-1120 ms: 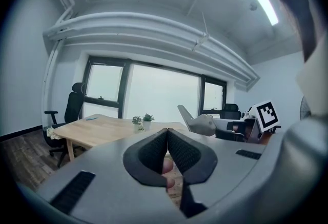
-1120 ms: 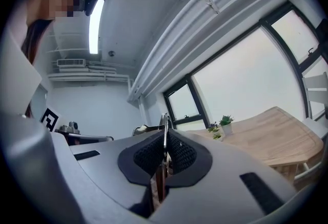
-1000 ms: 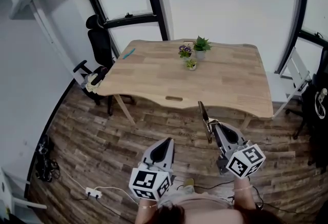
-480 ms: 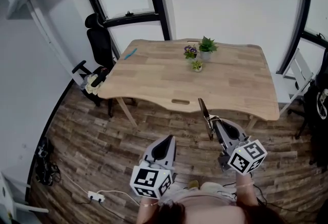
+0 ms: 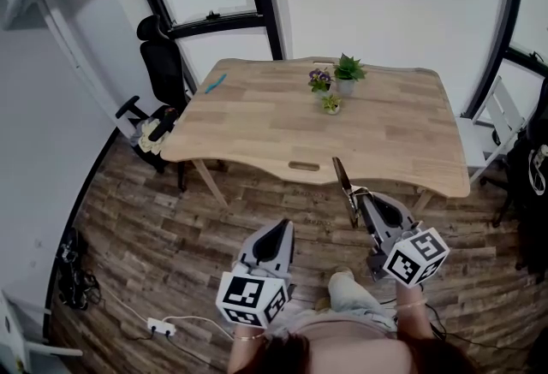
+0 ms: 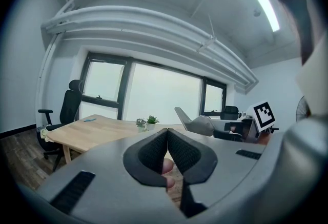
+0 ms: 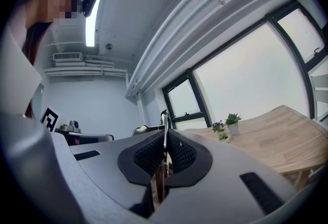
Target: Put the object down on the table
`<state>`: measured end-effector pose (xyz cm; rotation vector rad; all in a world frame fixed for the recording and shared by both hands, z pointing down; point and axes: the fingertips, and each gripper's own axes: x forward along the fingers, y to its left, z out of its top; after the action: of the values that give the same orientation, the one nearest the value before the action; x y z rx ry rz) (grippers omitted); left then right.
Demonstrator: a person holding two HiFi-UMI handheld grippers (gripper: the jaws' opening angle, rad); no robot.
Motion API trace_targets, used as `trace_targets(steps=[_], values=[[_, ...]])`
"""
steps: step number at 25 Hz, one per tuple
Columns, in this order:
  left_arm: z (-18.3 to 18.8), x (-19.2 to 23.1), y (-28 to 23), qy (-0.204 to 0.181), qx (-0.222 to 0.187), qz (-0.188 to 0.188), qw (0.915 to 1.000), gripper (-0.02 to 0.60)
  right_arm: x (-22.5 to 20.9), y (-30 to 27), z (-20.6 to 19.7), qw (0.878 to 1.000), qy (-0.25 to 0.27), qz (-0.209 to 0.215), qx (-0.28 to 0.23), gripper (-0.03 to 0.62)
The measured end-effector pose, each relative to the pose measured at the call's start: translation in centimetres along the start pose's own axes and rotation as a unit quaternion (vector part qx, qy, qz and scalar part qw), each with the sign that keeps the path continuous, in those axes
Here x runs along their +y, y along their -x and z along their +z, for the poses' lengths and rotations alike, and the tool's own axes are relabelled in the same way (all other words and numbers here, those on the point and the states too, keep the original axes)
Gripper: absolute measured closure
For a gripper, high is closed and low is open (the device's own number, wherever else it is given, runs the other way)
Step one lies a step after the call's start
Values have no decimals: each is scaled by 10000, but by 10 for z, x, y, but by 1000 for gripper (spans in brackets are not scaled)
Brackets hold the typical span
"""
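My right gripper (image 5: 357,198) is shut on a thin flat metal tool with a brown handle (image 5: 342,186), which sticks out ahead of the jaws toward the table's near edge. In the right gripper view the tool (image 7: 164,124) stands edge-on between the pads of the right gripper (image 7: 164,136). My left gripper (image 5: 283,228) hangs lower left over the wooden floor, jaws shut with nothing in them; its pads (image 6: 154,150) meet at the tip of the left gripper (image 6: 167,130). The light wooden table (image 5: 274,137) lies ahead of both.
Three small potted plants (image 5: 346,73) stand at the table's far middle and a blue pen (image 5: 214,83) lies at its far left corner. A black office chair (image 5: 163,64) stands at the left. A power strip (image 5: 156,323) and cables lie on the floor.
Both grippers have come a little closer to the table, the tool still held in the right one. A leg of the person has come into view below them.
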<state>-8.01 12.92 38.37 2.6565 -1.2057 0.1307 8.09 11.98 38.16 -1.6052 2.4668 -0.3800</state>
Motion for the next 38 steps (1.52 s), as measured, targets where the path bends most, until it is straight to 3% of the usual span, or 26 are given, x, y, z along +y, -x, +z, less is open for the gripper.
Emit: trace_targets(steps=[38], values=[[35,64,-148,60,46,278,9996,580,-90,-145,24,9986,-16,486,187,592]])
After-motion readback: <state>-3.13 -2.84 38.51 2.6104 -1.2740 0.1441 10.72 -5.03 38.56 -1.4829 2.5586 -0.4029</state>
